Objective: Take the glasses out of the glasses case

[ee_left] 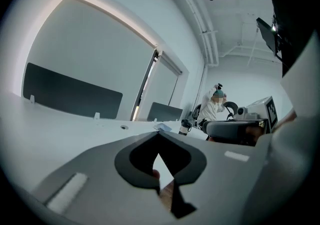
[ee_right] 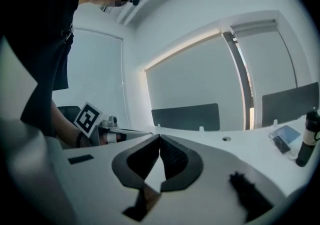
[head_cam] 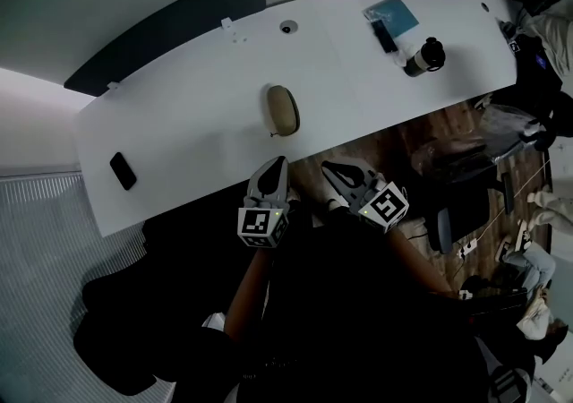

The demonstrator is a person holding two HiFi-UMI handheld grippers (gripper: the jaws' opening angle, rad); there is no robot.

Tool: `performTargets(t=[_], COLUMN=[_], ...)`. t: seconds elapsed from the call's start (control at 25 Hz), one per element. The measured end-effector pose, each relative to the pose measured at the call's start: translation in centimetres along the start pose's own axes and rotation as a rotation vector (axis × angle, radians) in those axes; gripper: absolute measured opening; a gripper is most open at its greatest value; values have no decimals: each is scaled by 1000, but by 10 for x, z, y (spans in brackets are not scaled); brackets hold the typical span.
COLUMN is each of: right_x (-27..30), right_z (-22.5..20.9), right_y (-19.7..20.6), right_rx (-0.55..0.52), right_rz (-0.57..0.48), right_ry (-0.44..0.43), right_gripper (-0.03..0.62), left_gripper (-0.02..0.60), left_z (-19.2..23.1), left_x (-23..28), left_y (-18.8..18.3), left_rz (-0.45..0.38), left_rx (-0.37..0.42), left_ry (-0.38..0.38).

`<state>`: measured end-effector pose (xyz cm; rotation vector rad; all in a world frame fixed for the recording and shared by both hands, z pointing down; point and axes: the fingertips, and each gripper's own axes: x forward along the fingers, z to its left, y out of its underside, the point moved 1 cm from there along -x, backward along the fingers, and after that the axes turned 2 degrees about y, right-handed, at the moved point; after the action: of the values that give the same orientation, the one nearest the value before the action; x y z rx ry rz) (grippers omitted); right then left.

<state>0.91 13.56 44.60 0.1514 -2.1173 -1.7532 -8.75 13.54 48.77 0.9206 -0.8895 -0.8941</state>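
A tan oval glasses case [head_cam: 283, 110] lies closed near the middle of a long white table [head_cam: 197, 106], lengthwise toward the person and closer to the near edge than the far one. Nothing touches it.

The left gripper [head_cam: 280, 162] [ee_left: 157, 132] sits at the table's near edge, just short of the case, with its jaws pressed together and nothing between them. The right gripper [head_cam: 326, 166] [ee_right: 159, 136] is beside it (just off the table's edge), its jaws likewise pressed together and empty. Both point toward the table, well apart from the case.

A flat black phone [head_cam: 123, 170] lies toward the left end of the table. A black and silver bottle [head_cam: 425, 56] lies on its side toward the right end, next to a pale blue flat pad [head_cam: 391, 12].
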Motion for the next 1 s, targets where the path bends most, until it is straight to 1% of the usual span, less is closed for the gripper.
performTargets(t=[0.12,0.2,0.4,0.48,0.6,0.68,0.72,0.76,0.84,0.88,0.92,1.0], right_x=[17,24,37,46,60,65,67,70,78,82,85,88], right_z=[2,1,-20,-31,-49,-64,-73,-82,-98,-106,-114,-130], right_y=[1,2,15,19,27,34,38,41,46,48,50,55], right_rx=[10,22,51,29,-41,-43,-37,-38,-80,-109,-129,-130], right_rz=[7,14,41,62,101,116,123,133,162,175,183,193], right_ry=[-8,-8,-14,-32,-84,-123,-138,-156,-201,-223,-240,-259], right_gripper=[8,8,8,8,8,8,8,8,8,8,8,8], left_gripper=[8,8,8,8,8,8,8,8,9,9,9,9], left_z=[14,23,38,44,45,43,43,43,46,50,54,62], left_x=[2,1,8,18,40,58,67,76,94,101,108,121], left_y=[4,12,23,25,26,28,31,34,38,40,44,54], left_rz=[10,27,82,114,159,200,223,247,291,312,334,373], left_rx=[21,21,-42,-52,-42,-34,-47,-76,-146,-166,-174,-183], left_ry=[24,23,-27,-37,-12,-21,-28,-33,-50,-66,-87,-137])
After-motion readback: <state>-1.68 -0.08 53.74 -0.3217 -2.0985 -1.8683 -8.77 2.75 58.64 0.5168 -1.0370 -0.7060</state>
